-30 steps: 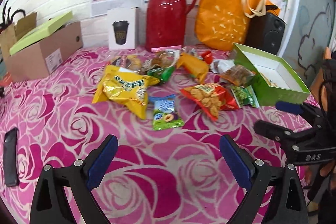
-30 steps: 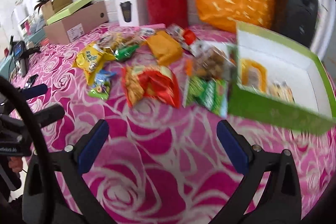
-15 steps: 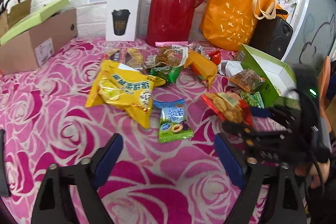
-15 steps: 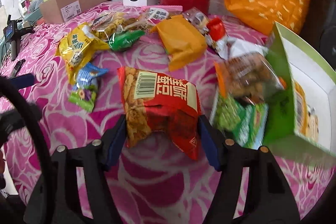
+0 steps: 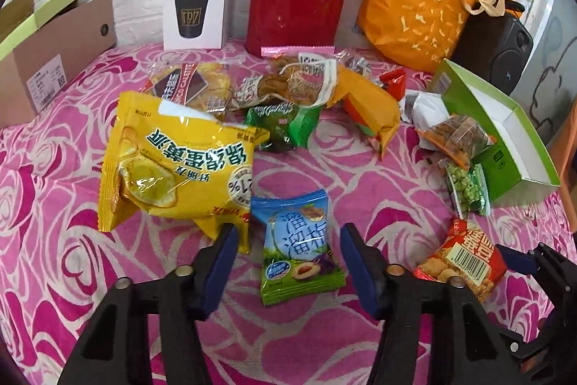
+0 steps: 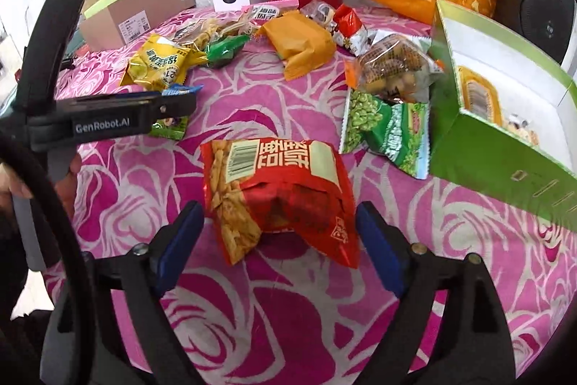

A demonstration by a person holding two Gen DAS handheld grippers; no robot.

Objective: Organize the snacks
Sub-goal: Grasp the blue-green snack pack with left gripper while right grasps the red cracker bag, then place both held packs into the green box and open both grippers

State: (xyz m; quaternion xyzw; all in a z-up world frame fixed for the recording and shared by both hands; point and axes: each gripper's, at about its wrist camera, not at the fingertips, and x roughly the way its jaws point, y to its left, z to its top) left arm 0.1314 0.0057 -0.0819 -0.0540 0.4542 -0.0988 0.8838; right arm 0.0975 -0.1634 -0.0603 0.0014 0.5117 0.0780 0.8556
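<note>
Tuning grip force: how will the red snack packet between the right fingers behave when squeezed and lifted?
The red snack packet looks puffy and creased, so probably soft and light; the right gripper may dent it. Glossy film could slip. The pieces showing through look crisp, so maybe crushable.

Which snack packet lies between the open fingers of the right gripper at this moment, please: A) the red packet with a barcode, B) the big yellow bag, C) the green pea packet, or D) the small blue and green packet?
A: in the right wrist view the red packet with a barcode lies between the blue pads of the right gripper, whose jaws stand open on either side.
</note>
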